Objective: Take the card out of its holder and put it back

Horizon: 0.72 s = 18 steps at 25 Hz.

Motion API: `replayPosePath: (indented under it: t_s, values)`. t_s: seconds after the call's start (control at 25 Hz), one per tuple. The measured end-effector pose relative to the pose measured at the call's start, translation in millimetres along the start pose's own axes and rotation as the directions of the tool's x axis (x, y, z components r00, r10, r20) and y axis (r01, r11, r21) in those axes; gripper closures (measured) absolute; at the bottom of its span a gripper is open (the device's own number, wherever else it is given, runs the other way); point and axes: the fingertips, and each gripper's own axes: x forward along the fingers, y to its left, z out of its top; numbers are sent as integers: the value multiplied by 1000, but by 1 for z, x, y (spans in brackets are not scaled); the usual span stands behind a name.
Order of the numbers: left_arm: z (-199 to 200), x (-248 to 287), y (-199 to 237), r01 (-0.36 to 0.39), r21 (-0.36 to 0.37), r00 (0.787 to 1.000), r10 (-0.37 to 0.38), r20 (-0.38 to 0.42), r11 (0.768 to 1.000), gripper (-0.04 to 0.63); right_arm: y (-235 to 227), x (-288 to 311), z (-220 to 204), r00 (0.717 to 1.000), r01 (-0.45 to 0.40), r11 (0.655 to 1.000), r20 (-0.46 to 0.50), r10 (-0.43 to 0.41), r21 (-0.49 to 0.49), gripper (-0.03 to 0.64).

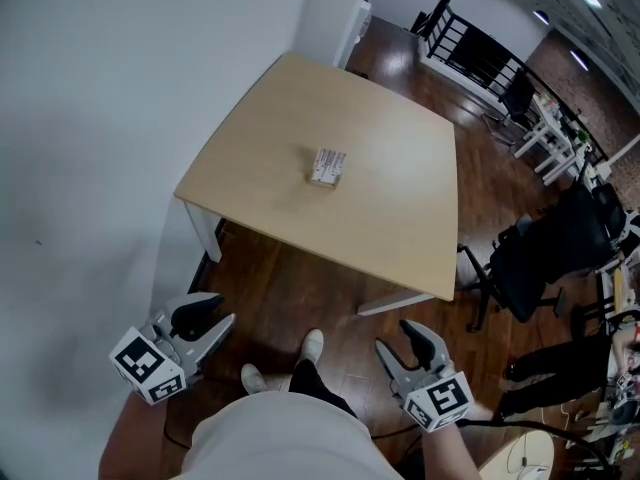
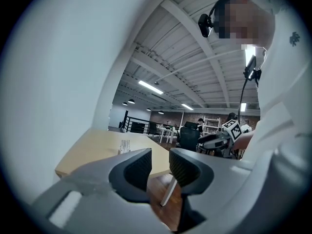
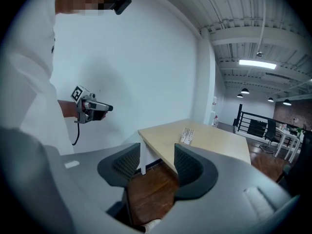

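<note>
Two moves for a clean start: step up to the small whitish printed card in its holder [image 1: 327,167], lying near the middle of the pale wooden square table [image 1: 400,238], well apart from both claws. Keep the left gripper [image 1: 213,321] and right gripper [image 1: 396,342] spread wide and empty, as now, then pin the holder and pinch the card's edge. Cannot read its print: too small.

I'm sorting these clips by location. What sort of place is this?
Probably an open-plan office or studio: black office chairs near a light wooden table, white desks further back, and a brick wall under ceiling strip lights.
</note>
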Motion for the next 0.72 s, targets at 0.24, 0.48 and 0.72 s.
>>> replayPosePath:
  t_s: [0.24, 0.48, 0.72]
  values:
    - [-8, -16, -5, -32, -7, 999, 32, 2, 999, 476, 16, 15, 4, 998, -56, 998, 6, 56, -13, 394]
    - [-11, -37, -8, -90, -27, 996, 90, 9, 996, 476, 25, 26, 19, 994, -106, 993, 32, 108, -53, 396]
    - [-13, -39, -14, -100, -30, 995, 101, 7, 995, 476, 28, 27, 20, 991, -132, 989, 26, 134, -63, 396]
